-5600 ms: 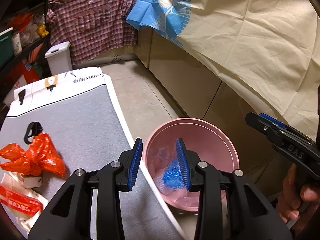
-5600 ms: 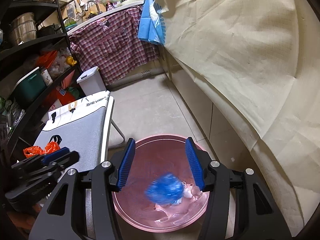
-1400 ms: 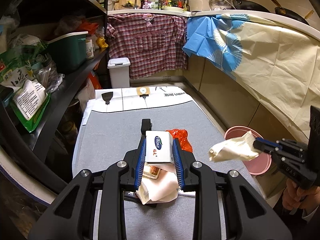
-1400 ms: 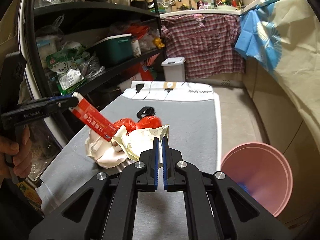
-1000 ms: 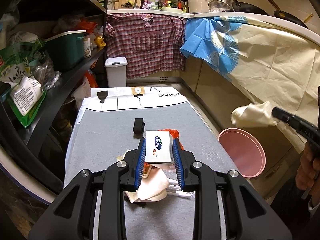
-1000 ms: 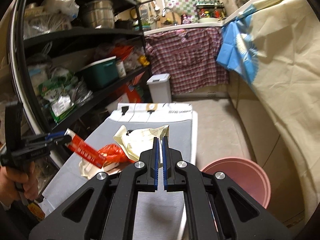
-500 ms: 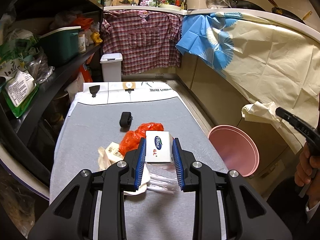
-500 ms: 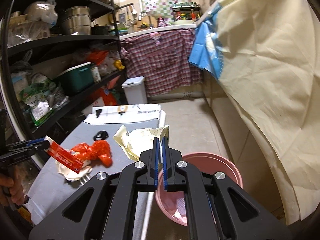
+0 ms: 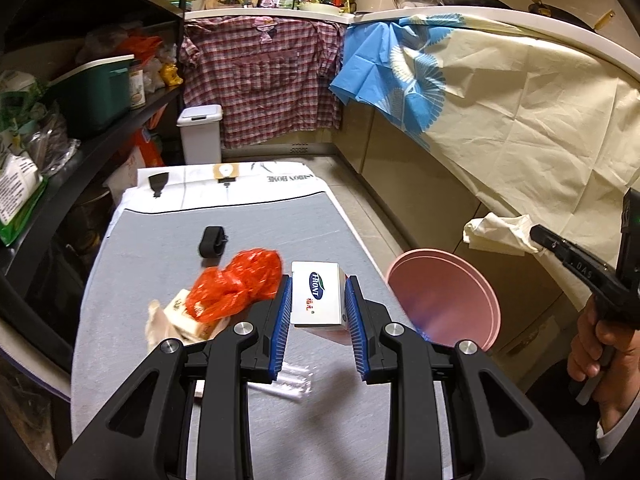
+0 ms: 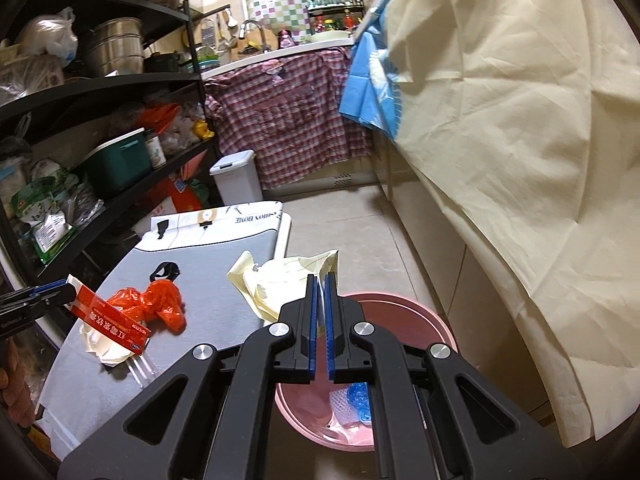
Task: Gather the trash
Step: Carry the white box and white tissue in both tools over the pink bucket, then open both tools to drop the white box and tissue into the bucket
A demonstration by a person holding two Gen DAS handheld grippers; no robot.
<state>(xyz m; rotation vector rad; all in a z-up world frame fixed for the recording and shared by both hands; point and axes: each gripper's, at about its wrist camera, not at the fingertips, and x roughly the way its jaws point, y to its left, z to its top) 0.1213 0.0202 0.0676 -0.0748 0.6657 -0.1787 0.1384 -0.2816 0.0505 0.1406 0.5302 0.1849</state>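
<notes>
My left gripper [image 9: 317, 298] is shut on a white and red carton [image 9: 318, 298] and holds it above the grey board [image 9: 160, 256]; the carton also shows in the right wrist view [image 10: 108, 322]. My right gripper [image 10: 320, 292] is shut on a crumpled cream paper [image 10: 276, 280], held over the pink bin [image 10: 404, 320], which stands on the floor right of the board [image 9: 452, 304]. The paper shows at the right in the left wrist view [image 9: 496, 234]. An orange plastic bag [image 9: 236, 282] and a cream wrapper [image 9: 180, 316] lie on the board.
A small black object [image 9: 211, 241] lies further back on the board. Clear plastic strips [image 9: 290, 382] lie near its front. Blue and white trash [image 10: 356, 402] lies in the bin. Black shelves [image 9: 80, 120] stand left. A cloth-draped counter [image 9: 520, 120] runs along the right. A white bin [image 9: 200, 132] stands behind.
My right gripper has carried the cream paper from the board over the pink bin. My left gripper has lifted the carton and moved it right, off the pile of wrappers.
</notes>
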